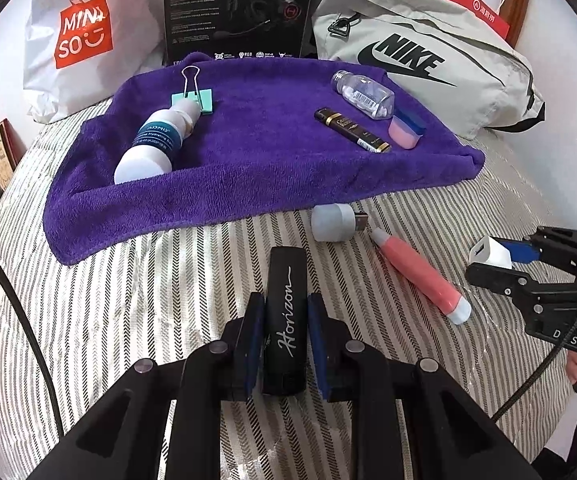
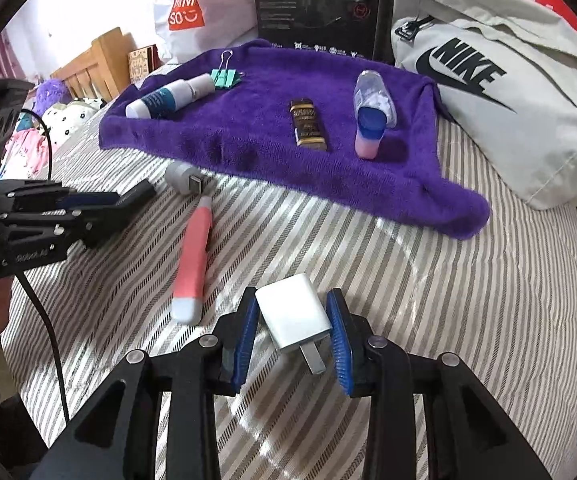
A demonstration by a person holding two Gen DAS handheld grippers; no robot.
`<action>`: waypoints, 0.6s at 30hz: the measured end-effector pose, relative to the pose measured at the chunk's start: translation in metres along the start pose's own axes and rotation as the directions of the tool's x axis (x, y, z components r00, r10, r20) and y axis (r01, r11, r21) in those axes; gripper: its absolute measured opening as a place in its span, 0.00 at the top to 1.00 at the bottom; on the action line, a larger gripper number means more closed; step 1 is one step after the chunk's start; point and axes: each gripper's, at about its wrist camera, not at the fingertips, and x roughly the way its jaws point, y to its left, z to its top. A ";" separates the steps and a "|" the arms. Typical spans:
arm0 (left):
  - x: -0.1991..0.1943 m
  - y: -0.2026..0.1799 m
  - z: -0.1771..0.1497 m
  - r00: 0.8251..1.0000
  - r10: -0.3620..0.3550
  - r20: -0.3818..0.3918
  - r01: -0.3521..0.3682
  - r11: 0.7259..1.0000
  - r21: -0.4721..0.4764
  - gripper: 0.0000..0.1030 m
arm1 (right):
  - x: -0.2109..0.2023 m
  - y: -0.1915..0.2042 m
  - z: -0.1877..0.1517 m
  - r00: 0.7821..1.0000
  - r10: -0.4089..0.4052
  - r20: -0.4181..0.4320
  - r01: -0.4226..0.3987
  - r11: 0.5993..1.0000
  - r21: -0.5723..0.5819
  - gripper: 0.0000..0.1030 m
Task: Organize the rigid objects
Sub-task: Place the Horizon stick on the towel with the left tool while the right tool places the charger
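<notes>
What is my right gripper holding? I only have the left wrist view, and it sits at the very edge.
Observer: A white charger, clamped between the right gripper's blue pads. Its metal prong points back toward the camera.
Operator: What lies off to the side, beyond my left gripper?
Observer: Past the left gripper stands a wooden bed frame, with plush toys in front of it.
</notes>
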 end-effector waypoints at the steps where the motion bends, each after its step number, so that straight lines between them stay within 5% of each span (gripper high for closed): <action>1: -0.001 0.002 0.000 1.000 -0.010 -0.002 0.010 1.000 -0.006 0.79 | 0.002 0.000 -0.002 1.000 0.000 -0.007 0.000 1.000 0.005 0.67; 9: -0.016 0.020 -0.002 0.995 -0.094 0.018 0.095 0.994 -0.060 0.79 | -0.012 -0.005 0.000 1.000 0.025 0.015 -0.026 0.999 0.031 0.67; 18: -0.027 0.022 0.011 0.996 -0.084 0.036 0.086 0.994 -0.064 0.79 | -0.013 -0.014 0.015 0.998 0.056 0.016 -0.057 0.998 0.035 0.67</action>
